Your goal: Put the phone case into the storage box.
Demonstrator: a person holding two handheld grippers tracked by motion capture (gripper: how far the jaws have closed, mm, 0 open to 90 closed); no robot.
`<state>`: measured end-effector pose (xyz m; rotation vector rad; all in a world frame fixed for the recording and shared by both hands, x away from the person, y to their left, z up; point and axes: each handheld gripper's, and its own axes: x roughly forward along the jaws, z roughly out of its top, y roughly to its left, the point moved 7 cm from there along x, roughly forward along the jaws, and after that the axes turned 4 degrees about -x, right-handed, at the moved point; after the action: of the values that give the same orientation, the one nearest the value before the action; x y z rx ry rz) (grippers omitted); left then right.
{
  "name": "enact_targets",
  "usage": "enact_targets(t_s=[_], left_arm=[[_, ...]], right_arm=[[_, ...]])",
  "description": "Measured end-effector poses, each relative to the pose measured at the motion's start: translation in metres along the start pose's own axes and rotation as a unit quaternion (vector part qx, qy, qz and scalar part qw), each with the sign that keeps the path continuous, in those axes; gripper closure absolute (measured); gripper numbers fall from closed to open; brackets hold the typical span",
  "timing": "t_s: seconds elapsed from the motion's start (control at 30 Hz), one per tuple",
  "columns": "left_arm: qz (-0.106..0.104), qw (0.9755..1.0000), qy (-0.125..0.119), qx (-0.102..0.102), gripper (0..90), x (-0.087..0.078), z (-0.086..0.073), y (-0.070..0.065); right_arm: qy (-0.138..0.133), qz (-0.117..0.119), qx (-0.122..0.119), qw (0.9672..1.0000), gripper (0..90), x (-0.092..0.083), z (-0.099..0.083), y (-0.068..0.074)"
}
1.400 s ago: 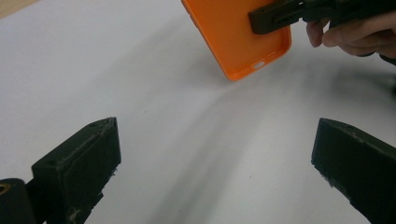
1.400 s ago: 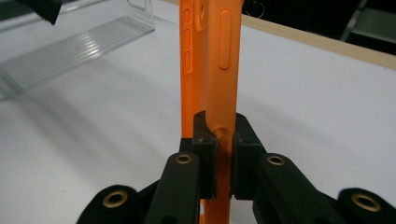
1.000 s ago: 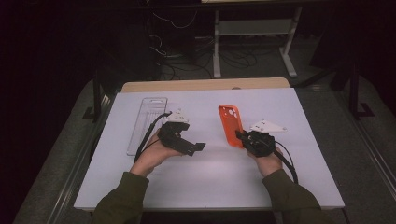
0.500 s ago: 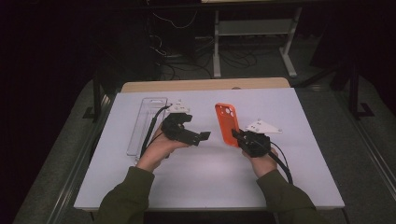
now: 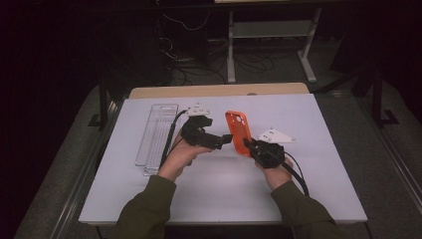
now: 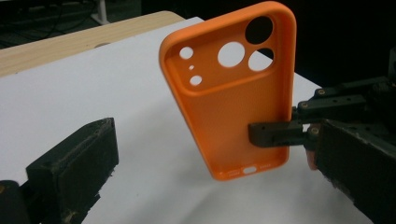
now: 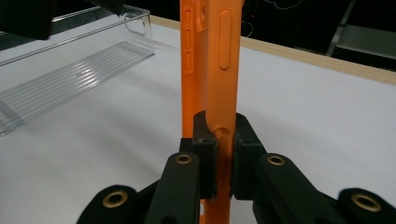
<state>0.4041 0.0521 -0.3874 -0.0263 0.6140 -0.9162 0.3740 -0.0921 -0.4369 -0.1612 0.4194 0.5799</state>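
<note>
Phone case (image 6: 233, 93) pinched by one edge above the tabletop (image 5: 318, 189), handover pending.

My right tongs (image 7: 219, 154) clamp the case's side wall near its bottom end, so it stands upright; my left tongs (image 5: 226, 140) sit spread just beside the case, gripping nothing. I judge the thin soft wall could twist or slip free if I nudge it closing in. The clear tray (image 5: 157, 132) lies well left of the case; its contents are hard to make out.
</note>
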Motion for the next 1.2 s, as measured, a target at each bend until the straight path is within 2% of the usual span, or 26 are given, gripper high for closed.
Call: enact_targets(t_s=[0.23,0.3,0.37,0.67,0.7,0.77,0.97,1.1,1.2], left_arm=[[0.0,0.9999,-0.011,-0.005,0.0,0.008,0.004,-0.003],[0.003,0.9999,-0.01,-0.007,0.0,0.009,0.005,-0.003],[0.005,0.9998,-0.018,-0.012,0.0,0.011,0.006,-0.003],[0.009,0.9996,-0.022,-0.013,0.0,0.019,0.01,-0.004],[0.006,0.9995,-0.025,-0.017,0.0,0.02,0.011,-0.005],[0.006,0.9996,-0.026,-0.011,0.0,0.022,0.012,-0.005],[0.0,0.9993,-0.031,-0.021,0.0,0.029,0.014,-0.01],[-0.001,0.9994,-0.031,-0.017,0.0,0.033,0.014,-0.011],[-0.005,0.999,-0.036,-0.026,0.0,0.036,0.016,-0.012]], right_arm=[[-0.001,-0.001,-0.008,1.0,81.5,0.001,0.0,0.002],[0.005,0.001,-0.002,1.0,81.5,0.001,-0.001,0.004],[0.006,0.002,-0.003,1.0,81.5,0.001,-0.002,0.004],[0.005,0.004,-0.006,1.0,81.5,0.001,-0.002,0.005],[0.004,0.004,-0.007,1.0,81.5,0.001,-0.001,0.005],[0.006,0.004,-0.006,1.0,81.5,0.001,-0.002,0.006],[0.004,0.008,-0.003,1.0,81.5,0.001,-0.001,0.008],[0.005,0.008,-0.005,0.9999,81.5,0.001,-0.002,0.009],[0.004,0.011,-0.001,0.9999,81.5,0.001,-0.001,0.01]])
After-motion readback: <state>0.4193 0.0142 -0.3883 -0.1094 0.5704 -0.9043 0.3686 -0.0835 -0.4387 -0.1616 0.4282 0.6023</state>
